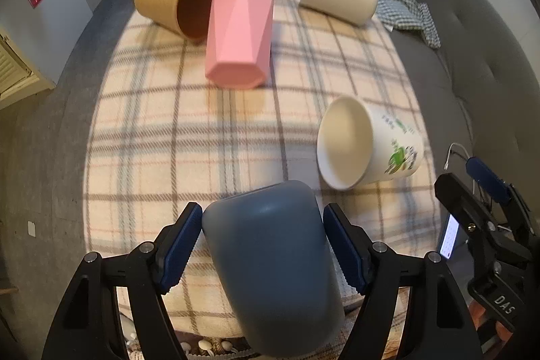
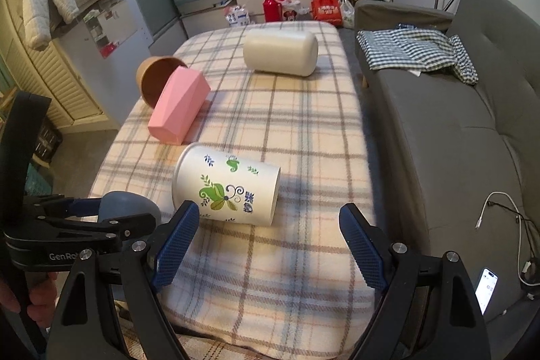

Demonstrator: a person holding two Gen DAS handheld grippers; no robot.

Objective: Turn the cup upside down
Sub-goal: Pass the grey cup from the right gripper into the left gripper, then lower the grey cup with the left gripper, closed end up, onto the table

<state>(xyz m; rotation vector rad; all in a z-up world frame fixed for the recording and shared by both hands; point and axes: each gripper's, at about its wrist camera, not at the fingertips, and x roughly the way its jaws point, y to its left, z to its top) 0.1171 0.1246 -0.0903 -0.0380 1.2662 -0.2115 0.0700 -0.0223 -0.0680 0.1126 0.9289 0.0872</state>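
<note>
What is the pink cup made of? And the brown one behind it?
The pink cup looks like matte plastic, maybe glazed ceramic: flat, sharp facets with an even color. The brown cup looks like matte plastic or bamboo fiber, dull with no shine. Neither can be told for sure.

Both grippers low, side by side
Left gripper (image 1: pixel 263 245) jaws bracket a cup; right gripper (image 2: pixel 270 245) jaws gape, nothing between.

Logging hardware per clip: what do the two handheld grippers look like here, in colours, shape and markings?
Both look alike: black plastic frames with triangular cut-outs and silver screw heads, each finger ending in a dark blue ribbed pad. The left gripper shows white "GenRo" lettering on its body in the right wrist view; the right gripper carries "DAS" in the left wrist view. No sleeves or cables on them are visible.
</note>
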